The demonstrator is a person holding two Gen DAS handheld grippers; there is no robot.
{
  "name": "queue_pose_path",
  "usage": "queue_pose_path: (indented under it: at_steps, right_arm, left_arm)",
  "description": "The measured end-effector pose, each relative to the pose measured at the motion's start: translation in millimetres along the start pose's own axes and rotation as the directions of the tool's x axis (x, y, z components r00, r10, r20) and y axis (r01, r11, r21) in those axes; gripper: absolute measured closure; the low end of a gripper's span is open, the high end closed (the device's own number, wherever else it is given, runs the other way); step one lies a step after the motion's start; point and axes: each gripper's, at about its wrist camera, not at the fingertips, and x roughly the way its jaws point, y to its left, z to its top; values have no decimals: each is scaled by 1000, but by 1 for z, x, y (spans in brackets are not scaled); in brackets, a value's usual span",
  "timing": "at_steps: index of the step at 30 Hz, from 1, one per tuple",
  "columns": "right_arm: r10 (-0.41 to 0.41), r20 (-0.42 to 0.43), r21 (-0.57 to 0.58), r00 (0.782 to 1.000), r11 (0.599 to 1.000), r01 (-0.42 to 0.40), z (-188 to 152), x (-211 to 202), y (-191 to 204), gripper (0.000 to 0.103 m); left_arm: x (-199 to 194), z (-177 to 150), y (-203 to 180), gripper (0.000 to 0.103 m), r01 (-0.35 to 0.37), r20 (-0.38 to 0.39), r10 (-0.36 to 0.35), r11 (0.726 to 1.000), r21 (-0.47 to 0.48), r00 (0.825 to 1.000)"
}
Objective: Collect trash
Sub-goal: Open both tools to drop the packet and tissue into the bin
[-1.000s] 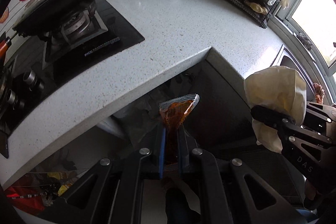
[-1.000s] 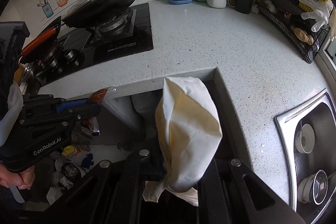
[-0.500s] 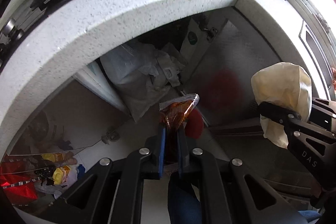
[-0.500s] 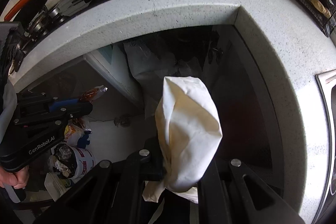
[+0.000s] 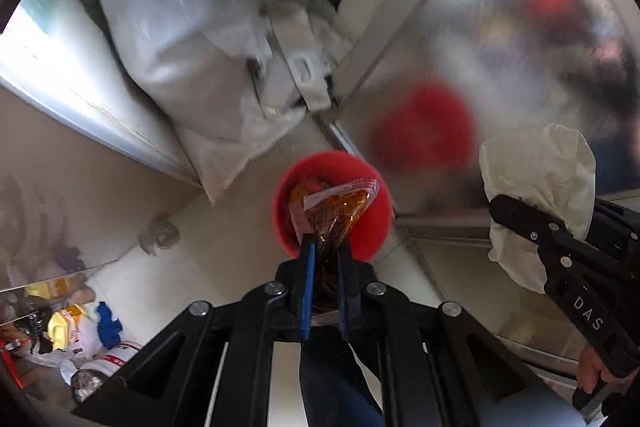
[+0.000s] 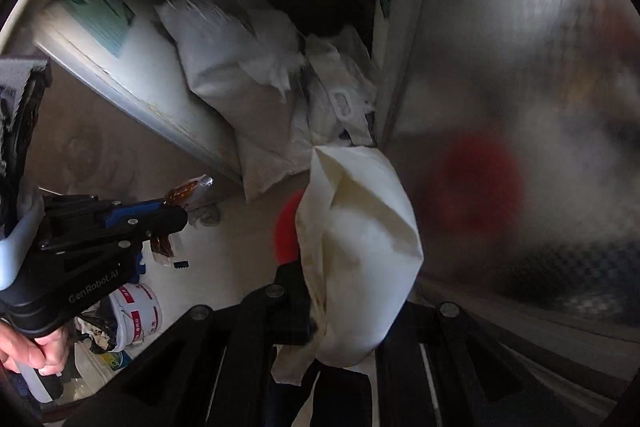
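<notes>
Left claw (image 5: pixel 325 251) clamps an orange wrapper (image 5: pixel 336 209), right claw's tips hidden behind its clamped paper bag (image 6: pixel 356 251), cupboard blurred.

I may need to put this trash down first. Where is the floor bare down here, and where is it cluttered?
Bare tile lies between the red bin and the white sacks, and left of the bin. The lower-left corner is crowded with a labelled tub and loose litter.
</notes>
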Motion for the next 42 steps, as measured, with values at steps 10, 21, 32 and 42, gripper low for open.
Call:
queue_pose_path:
  at_steps: [10, 21, 32, 42]
  right_arm:
    - [-20, -39, 77, 999, 997, 23, -23, 68, -31, 95]
    - [-23, -47, 120, 999, 992, 29, -30, 85, -49, 95]
    - [-10, -39, 72, 999, 997, 13, -30, 75, -40, 95]
    - [46, -60, -16, 997, 999, -47, -21, 92, -16, 95]
  left_arm:
    - [82, -8, -11, 94, 26, -57, -22, 998, 60, 998]
    - [114, -3, -26, 64, 23, -74, -16, 994, 103, 997]
    - [103, -6, -19, 55, 31, -80, -24, 996, 88, 997]
    - [83, -15, 13, 23, -57, -8, 57, 998, 10, 998]
